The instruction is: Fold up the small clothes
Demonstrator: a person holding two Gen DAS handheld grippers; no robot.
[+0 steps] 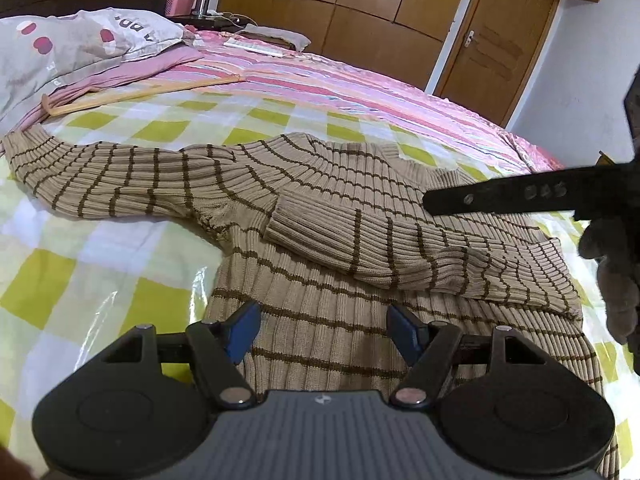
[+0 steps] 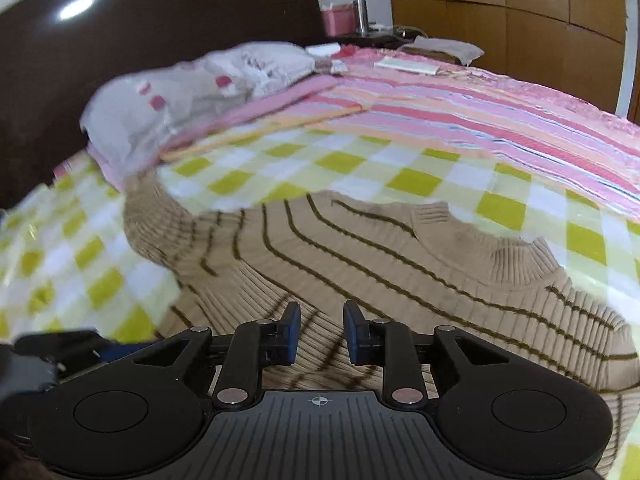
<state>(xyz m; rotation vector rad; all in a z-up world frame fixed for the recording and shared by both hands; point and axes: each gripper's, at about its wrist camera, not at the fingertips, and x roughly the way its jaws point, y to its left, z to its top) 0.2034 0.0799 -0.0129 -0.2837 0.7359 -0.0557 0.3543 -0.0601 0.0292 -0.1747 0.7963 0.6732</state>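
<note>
The tan ribbed knit sweater with thin brown stripes (image 1: 340, 208) is lying flat on the bed's yellow-and-white checked sheet (image 1: 100, 264), one sleeve folded across its chest. I am holding my left tongs (image 1: 322, 330) wide apart over its hem, gripping nothing. My right tongs (image 2: 322, 332) are hovering slightly apart above the chest, empty.

Even indoor light; left view sharp, right view motion-blurred w/ headboard (image 2: 160, 40) glare, fisheye-bent edges.
</note>
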